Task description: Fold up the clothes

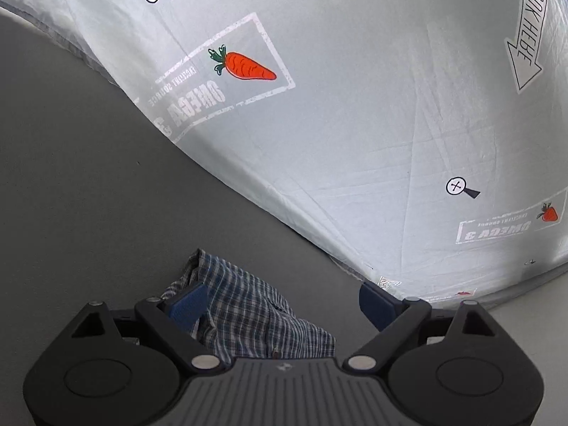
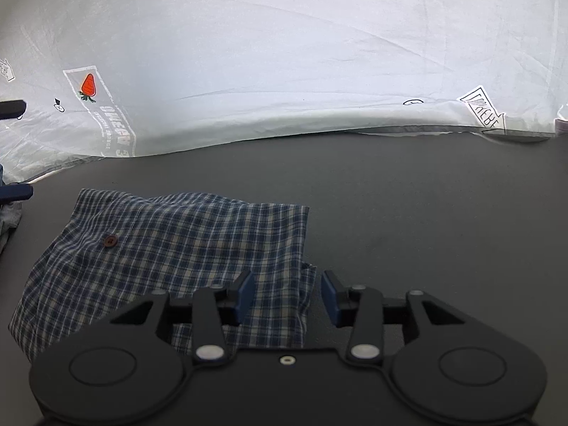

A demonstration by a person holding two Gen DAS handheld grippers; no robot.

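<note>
A blue and white checked garment (image 2: pixel 170 245) with a brown button lies folded flat on the dark grey table (image 2: pixel 408 213). My right gripper (image 2: pixel 287 294) hovers open over its right edge, the left pad above the cloth and the right pad above bare table. In the left wrist view the same checked garment (image 1: pixel 248 312) sits bunched between the fingers of my left gripper (image 1: pixel 284 305), which stands wide open, its left pad resting against the cloth. The other gripper's blue fingertips (image 2: pixel 16 191) show at the right wrist view's left edge.
A pale sheet (image 1: pixel 355 106) printed with carrots, arrows and lettering covers the surface beyond the table's far edge; the same sheet (image 2: pixel 284 53) fills the top of the right wrist view. Bare grey table (image 1: pixel 71 159) extends left.
</note>
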